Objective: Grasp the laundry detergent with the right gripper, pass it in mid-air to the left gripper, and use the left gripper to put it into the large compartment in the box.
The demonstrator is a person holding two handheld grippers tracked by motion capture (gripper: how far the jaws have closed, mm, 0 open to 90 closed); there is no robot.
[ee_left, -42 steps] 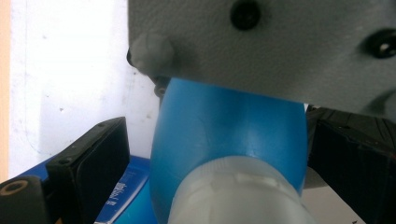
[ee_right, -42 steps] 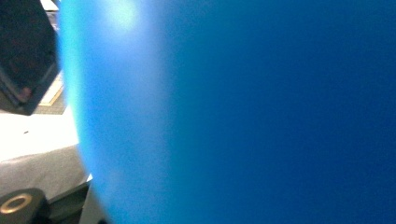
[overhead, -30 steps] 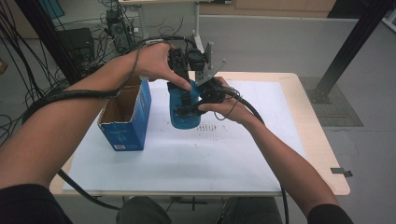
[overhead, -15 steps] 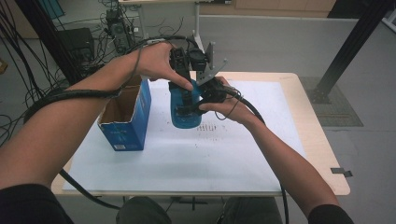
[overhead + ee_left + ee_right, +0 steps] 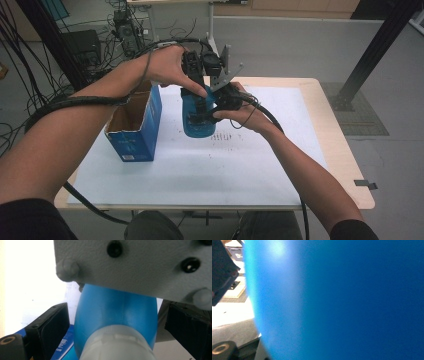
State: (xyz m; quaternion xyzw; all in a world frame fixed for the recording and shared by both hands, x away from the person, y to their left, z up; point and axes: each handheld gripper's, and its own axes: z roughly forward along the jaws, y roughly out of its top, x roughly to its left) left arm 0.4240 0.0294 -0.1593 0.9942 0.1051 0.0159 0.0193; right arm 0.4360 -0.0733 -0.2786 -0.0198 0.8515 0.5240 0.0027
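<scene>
Above the middle of the white table [image 5: 250,165], just right of the open blue carton [image 5: 134,131], a blue bottle [image 5: 199,117] is held upright off the surface between both tools; its long axis runs close to vertical, base toward the table and pale cap [image 5: 117,345] upward; the right gripper [image 5: 212,112] comes at it from the side, level, and its jaws are clamped on the bottle's body, so near that blue wall takes up most of the right gripper view [image 5: 342,300]; the left gripper [image 5: 197,82] points down from above along that same axis, its two black jaws standing apart on either side of the cap and shoulder, not pressing on either as far as the left gripper view shows; the grey plate of the right gripper crosses the top of that view. Judged from this, the coming move turns on the left jaws lying in line with the neck: closing on the cap looks possible without shifting sideways, while the right hand [image 5: 245,112] steadies the body against any twist; the carton's open mouth sits close to the left hand [image 5: 167,65].
</scene>
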